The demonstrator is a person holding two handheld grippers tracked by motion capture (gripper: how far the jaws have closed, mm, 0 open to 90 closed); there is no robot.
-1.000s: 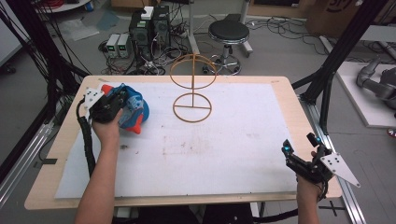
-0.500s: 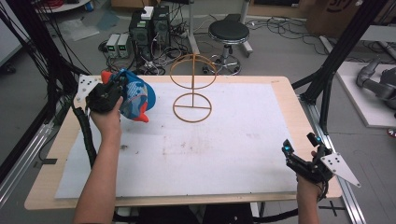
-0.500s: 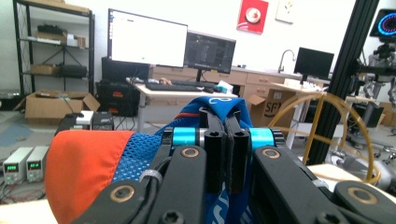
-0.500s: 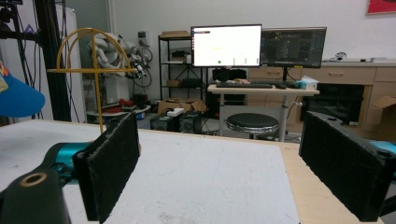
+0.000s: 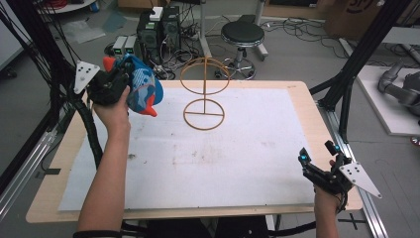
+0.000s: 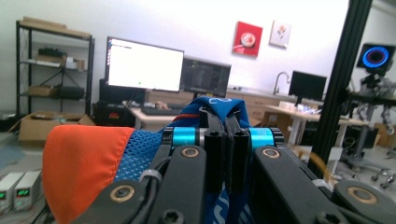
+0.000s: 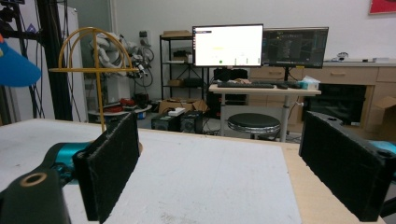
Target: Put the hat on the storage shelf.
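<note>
The left gripper (image 5: 119, 82) was clamped on a soft blue-and-orange fabric cap (image 5: 143, 91), held off the white table mat (image 5: 237, 158) at about ten o'clock, left of the yellow wire hat stand (image 5: 204, 94). The cap looked light and floppy — best pinched at a seam or the brim edge. Its orange brim (image 5: 150, 105) pointed toward five o'clock, the long axis running eleven-to-five. The right gripper (image 5: 319, 158) rested at four o'clock — jaws apart, empty.

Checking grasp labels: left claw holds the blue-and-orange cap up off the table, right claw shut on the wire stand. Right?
Not quite. The right claw is open and holds nothing, apart from the wire stand; the right gripper view shows it. The left claw does hold the cap aloft.
</note>
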